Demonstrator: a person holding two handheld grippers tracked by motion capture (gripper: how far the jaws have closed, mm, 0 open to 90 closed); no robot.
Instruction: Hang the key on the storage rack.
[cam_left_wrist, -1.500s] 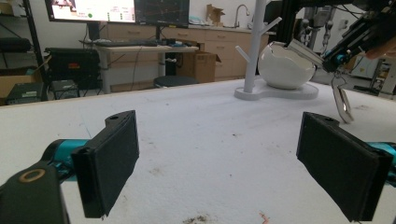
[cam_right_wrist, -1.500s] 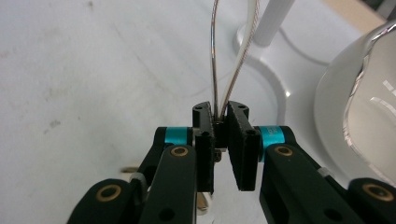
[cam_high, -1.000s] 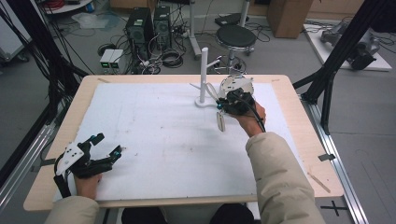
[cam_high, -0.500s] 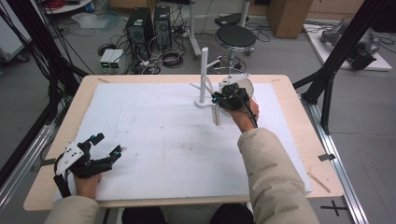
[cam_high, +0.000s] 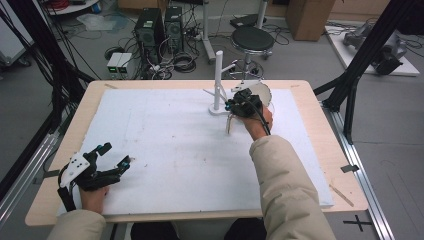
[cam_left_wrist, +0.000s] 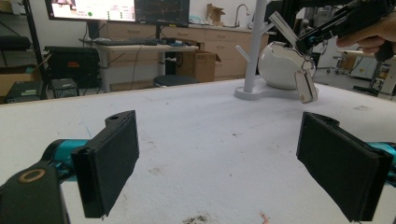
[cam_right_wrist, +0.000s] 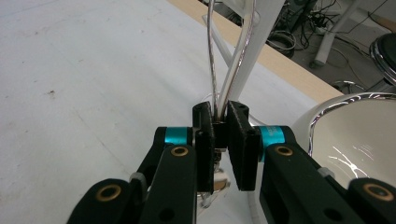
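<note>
— Lab or workshop, we say. Desktop towers (cam_high: 160, 25) and tangled cables (cam_high: 177, 62) sit on the grey floor behind the table (cam_high: 320, 125).
— We agree: monitors (cam_left_wrist: 116, 10) over a cluttered bench (cam_left_wrist: 140, 46), cardboard boxes (cam_high: 307, 17), a black frame (cam_high: 367, 50), a stool (cam_high: 252, 39).

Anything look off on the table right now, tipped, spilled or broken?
One thing: the white cup lies on its side against the base of the white stand rather than upright or hung. The right gripper is shut on a thin shiny handle beside it. I see no spill or breakage; only faint smudges on the white mat.
</note>
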